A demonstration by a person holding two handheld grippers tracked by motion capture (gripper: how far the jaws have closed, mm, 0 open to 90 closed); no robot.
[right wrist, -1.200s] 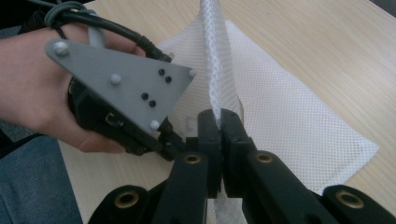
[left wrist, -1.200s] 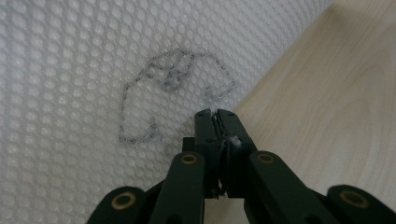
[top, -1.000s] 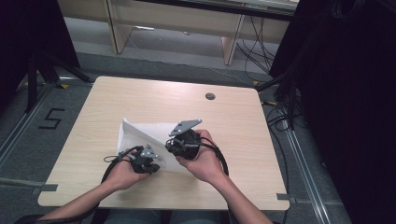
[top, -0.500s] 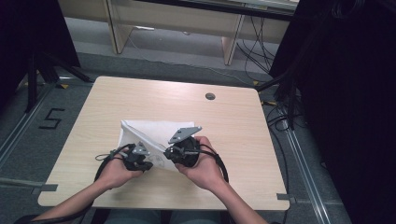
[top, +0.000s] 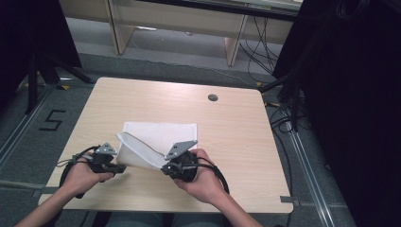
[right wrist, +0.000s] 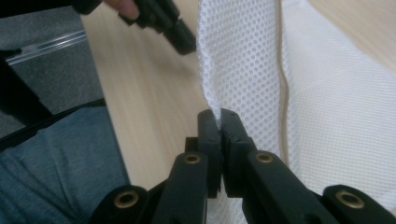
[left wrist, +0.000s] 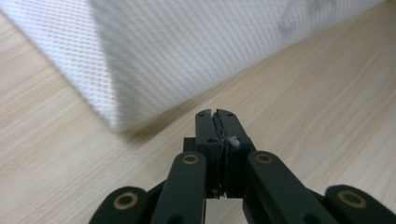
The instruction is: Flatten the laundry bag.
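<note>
A white mesh cloth (top: pixel 161 135) lies on the wooden table (top: pixel 236 142), with its near edge lifted into a slanting flap. My right gripper (top: pixel 165 169) is shut on that lifted edge; in the right gripper view the mesh cloth (right wrist: pixel 243 60) runs straight down into the closed right gripper (right wrist: pixel 218 112). My left gripper (top: pixel 122 168) rests on the table just left of the flap, apart from it. In the left gripper view, the left gripper (left wrist: pixel 215 112) is shut with nothing in it and the cloth (left wrist: pixel 187 46) lies a short way ahead.
A round cable hole (top: pixel 213 97) sits at the table's far middle. The table's front edge is close behind both hands, and the person's trouser leg (right wrist: pixel 56 168) shows below it. Bare wood stretches to the right of the cloth and beyond it.
The left gripper has slid left, away from the cloth. The right gripper has drawn the held edge toward the front, and the raised triangle of cloth has dropped lower.
</note>
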